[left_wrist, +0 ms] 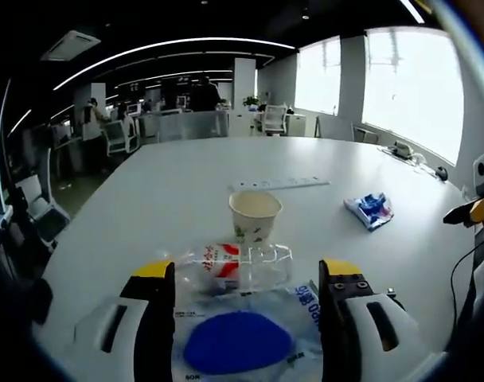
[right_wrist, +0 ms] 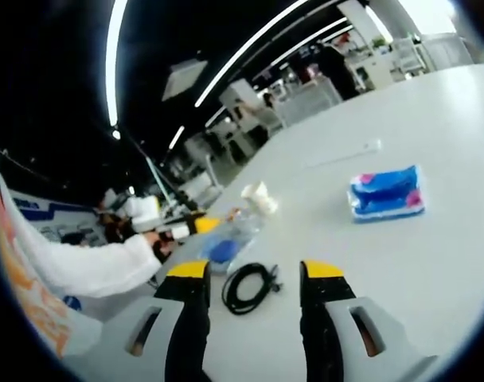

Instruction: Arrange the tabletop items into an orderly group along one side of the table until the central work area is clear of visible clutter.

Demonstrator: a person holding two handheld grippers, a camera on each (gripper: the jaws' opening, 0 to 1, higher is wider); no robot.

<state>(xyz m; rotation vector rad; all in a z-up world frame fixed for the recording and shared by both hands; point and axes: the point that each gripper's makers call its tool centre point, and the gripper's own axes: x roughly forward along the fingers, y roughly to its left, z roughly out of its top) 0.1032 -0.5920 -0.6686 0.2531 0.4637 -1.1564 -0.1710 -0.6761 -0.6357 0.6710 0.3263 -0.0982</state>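
Note:
In the left gripper view my left gripper [left_wrist: 248, 274] is open, its jaws either side of a clear plastic bag with a blue disc [left_wrist: 236, 342]. A clear bottle with a red label [left_wrist: 236, 267] lies just beyond the bag. Farther off stand a paper cup [left_wrist: 255, 213], a white power strip [left_wrist: 280, 184] and a blue tissue pack [left_wrist: 369, 208]. My right gripper [right_wrist: 255, 270] is open above the table, with a coiled black cable [right_wrist: 248, 288] lying between its jaws. The tissue pack [right_wrist: 385, 193], cup [right_wrist: 259, 197] and bag [right_wrist: 224, 243] lie beyond.
A white-sleeved arm [right_wrist: 91, 267] holds the left gripper [right_wrist: 190, 227] at the table's near edge. The right gripper [left_wrist: 477, 208] enters from the right. Another device with a cable [left_wrist: 405, 151] sits at the far right rim. Office chairs and desks stand behind the table.

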